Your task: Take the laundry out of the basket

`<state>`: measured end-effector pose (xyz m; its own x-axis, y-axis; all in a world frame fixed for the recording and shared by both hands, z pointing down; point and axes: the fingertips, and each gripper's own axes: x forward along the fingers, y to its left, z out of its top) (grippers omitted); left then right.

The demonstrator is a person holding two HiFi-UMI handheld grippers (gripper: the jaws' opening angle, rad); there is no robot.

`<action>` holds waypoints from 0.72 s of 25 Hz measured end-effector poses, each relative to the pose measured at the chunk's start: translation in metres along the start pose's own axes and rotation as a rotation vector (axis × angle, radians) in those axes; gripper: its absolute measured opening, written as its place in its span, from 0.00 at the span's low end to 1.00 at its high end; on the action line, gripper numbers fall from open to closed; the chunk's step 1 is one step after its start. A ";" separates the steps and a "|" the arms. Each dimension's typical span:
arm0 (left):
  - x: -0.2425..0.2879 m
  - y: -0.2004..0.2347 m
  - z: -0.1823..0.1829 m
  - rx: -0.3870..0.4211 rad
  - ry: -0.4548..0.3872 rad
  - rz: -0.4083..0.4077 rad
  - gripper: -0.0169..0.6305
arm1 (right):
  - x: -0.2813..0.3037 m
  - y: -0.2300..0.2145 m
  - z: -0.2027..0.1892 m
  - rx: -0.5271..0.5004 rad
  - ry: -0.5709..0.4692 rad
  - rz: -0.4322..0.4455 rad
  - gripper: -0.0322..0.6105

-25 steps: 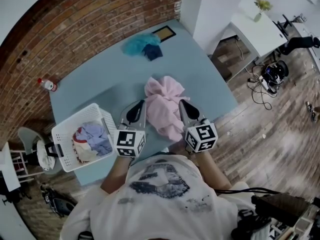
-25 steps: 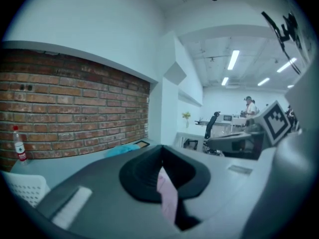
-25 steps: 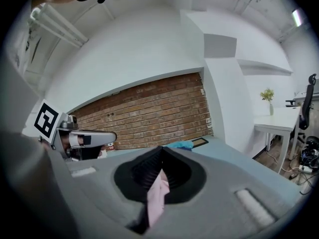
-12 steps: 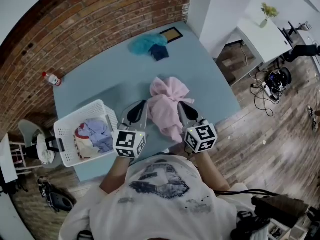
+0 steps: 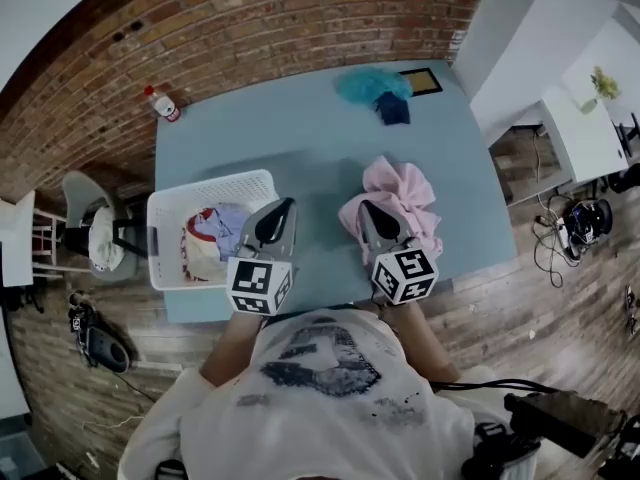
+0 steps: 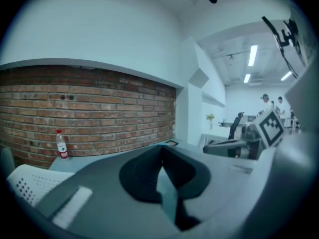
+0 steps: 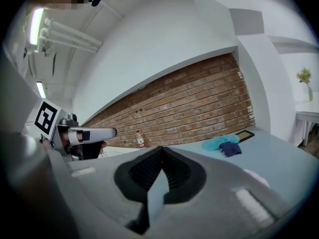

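Left hand-held gripper (image 5: 287,206), jaws together and empty, above the bench (image 5: 300,138), just beside the white basket (image 5: 208,182), in which mixed laundry (image 5: 205,243) lies. Right hand-held gripper (image 5: 366,208), jaws likewise together and empty, over the near edge of a pink garment (image 5: 405,193) heaped on the bench outside the basket.

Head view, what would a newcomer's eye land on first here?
The crumpled pink garment stands out most, lying on the blue table by the right gripper. To its left, a white basket at the table's near left corner holds more laundry, with the left gripper near its right side. Both grippers are shut and empty.
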<state>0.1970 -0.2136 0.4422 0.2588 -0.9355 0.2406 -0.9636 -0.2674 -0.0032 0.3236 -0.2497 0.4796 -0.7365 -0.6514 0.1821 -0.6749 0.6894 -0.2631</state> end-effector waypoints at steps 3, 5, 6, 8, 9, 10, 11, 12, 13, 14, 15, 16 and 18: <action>-0.026 0.040 -0.007 -0.025 0.008 0.068 0.01 | 0.028 0.034 -0.001 -0.012 0.019 0.056 0.05; -0.043 0.066 -0.012 -0.039 0.013 0.102 0.01 | 0.045 0.057 -0.003 -0.018 0.029 0.085 0.05; -0.051 0.078 -0.015 -0.045 0.015 0.115 0.01 | 0.054 0.069 -0.004 -0.021 0.035 0.097 0.05; -0.066 0.102 -0.019 -0.055 0.021 0.135 0.01 | 0.069 0.091 -0.007 -0.023 0.045 0.114 0.05; -0.073 0.114 -0.021 -0.059 0.025 0.143 0.01 | 0.077 0.102 -0.008 -0.023 0.050 0.120 0.05; -0.080 0.126 -0.024 -0.064 0.028 0.149 0.01 | 0.083 0.112 -0.010 -0.022 0.054 0.124 0.05; -0.087 0.137 -0.026 -0.068 0.032 0.155 0.01 | 0.090 0.122 -0.011 -0.023 0.057 0.126 0.05; -0.093 0.148 -0.029 -0.072 0.036 0.159 0.01 | 0.096 0.132 -0.012 -0.024 0.060 0.127 0.05; -0.099 0.159 -0.032 -0.075 0.039 0.161 0.01 | 0.101 0.140 -0.013 -0.025 0.062 0.125 0.05; -0.104 0.169 -0.034 -0.079 0.041 0.161 0.01 | 0.107 0.149 -0.014 -0.028 0.064 0.123 0.05; -0.109 0.179 -0.037 -0.083 0.042 0.159 0.01 | 0.111 0.157 -0.015 -0.030 0.067 0.120 0.05; -0.112 0.188 -0.039 -0.088 0.043 0.155 0.01 | 0.116 0.164 -0.015 -0.033 0.070 0.118 0.05; -0.119 0.205 -0.043 -0.095 0.046 0.144 0.01 | 0.124 0.180 -0.015 -0.038 0.080 0.118 0.05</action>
<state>-0.0341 -0.1474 0.4546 0.1165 -0.9505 0.2881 -0.9930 -0.1064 0.0507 0.1100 -0.2023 0.4690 -0.8113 -0.5387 0.2271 -0.5832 0.7725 -0.2511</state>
